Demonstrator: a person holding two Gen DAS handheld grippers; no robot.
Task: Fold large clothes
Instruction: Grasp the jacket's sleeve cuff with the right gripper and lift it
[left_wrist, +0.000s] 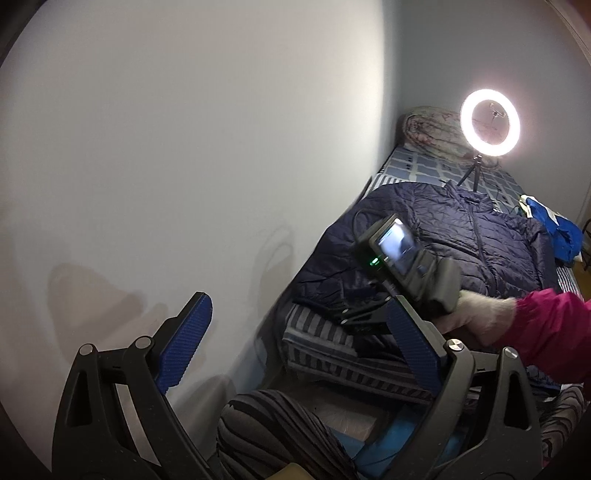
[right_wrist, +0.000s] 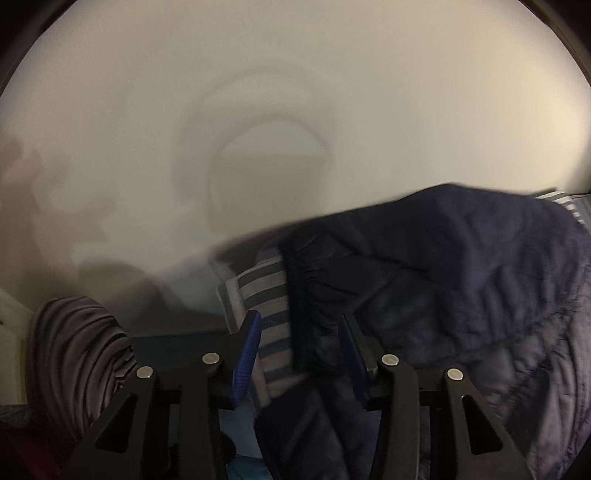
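A dark navy quilted jacket (left_wrist: 476, 240) lies spread front-up on a bed with a blue striped sheet (left_wrist: 332, 332). My left gripper (left_wrist: 299, 317) is open and empty, held off the foot of the bed and pointing at the white wall. My right gripper (right_wrist: 301, 319) is open, with its blue pads (right_wrist: 245, 354) on either side of the jacket's elastic hem (right_wrist: 306, 280) at the mattress corner. In the left wrist view the right gripper's body (left_wrist: 406, 266) shows above the jacket's hem, held by a hand with a pink sleeve (left_wrist: 546, 328).
A lit ring light (left_wrist: 490, 123) on a small tripod stands at the head of the bed beside a rolled quilt (left_wrist: 428, 129). A blue garment (left_wrist: 561, 229) lies at the bed's right edge. The person's striped-trousered knee (left_wrist: 273, 432) is below the grippers. A white wall (left_wrist: 184, 147) runs along the bed.
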